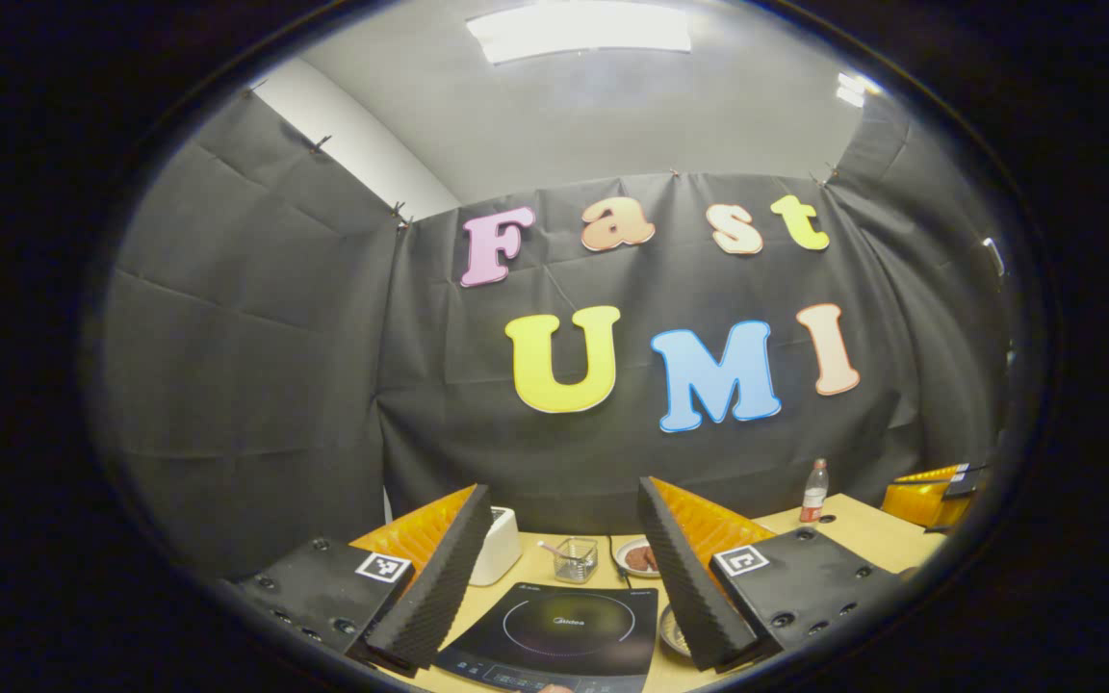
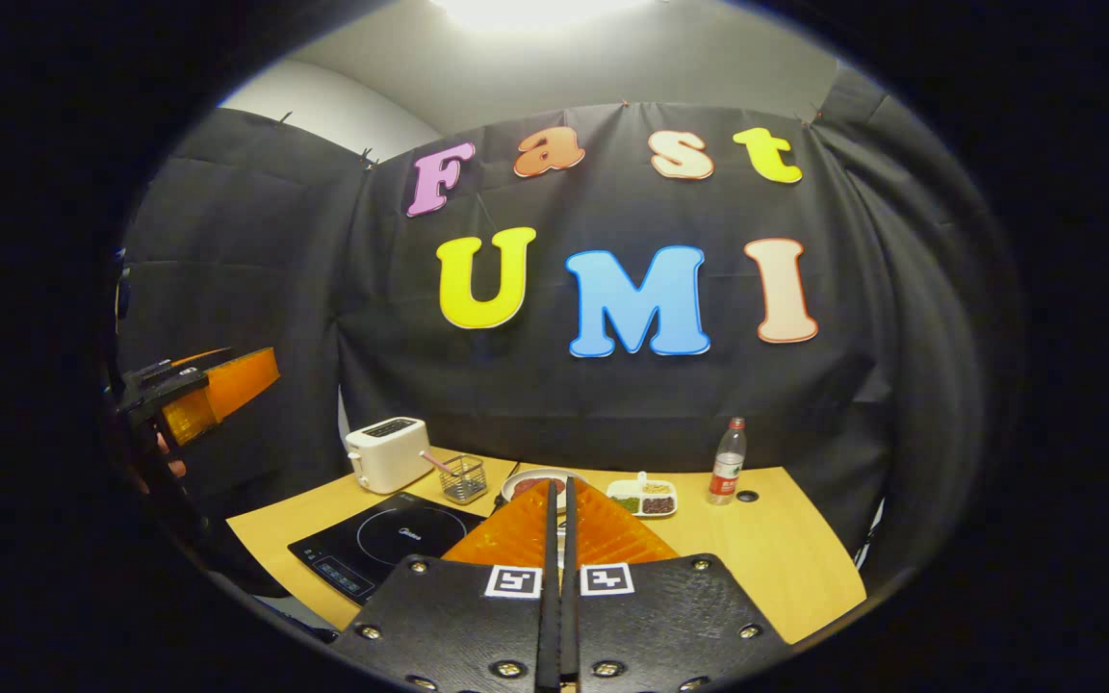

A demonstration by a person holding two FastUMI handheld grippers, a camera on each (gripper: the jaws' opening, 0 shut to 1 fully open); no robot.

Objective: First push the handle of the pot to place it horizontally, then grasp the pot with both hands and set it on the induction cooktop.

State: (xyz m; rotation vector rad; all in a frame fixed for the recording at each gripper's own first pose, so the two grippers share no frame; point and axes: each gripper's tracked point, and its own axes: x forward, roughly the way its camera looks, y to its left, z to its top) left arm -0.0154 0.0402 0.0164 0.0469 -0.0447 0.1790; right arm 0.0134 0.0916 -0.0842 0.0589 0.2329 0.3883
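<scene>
In the left gripper view, the left gripper (image 1: 564, 510) stands with its two fingers spread wide, nothing between them, raised above the near edge of the wooden table (image 1: 863, 534). Just below the gap lies the black induction cooktop (image 1: 559, 630), flat on the table with its round ring showing. Past it sit a small wire basket (image 1: 575, 558) with a pink stick in it, a white toaster (image 1: 497, 544) to its left, and a plate (image 1: 638, 556) with something brownish to its right. Farther right a clear bottle (image 1: 813, 491) with a red label stands near the table's back edge.

In the right gripper view, the right gripper (image 2: 559, 500) has its fingers pressed together, holding nothing, over the table's near side. Beyond its tips a round pot or dish (image 2: 530, 481) is partly hidden; I cannot tell its handle. A divided snack tray (image 2: 643, 498) sits right of it. The left gripper shows raised at the far left.
</scene>
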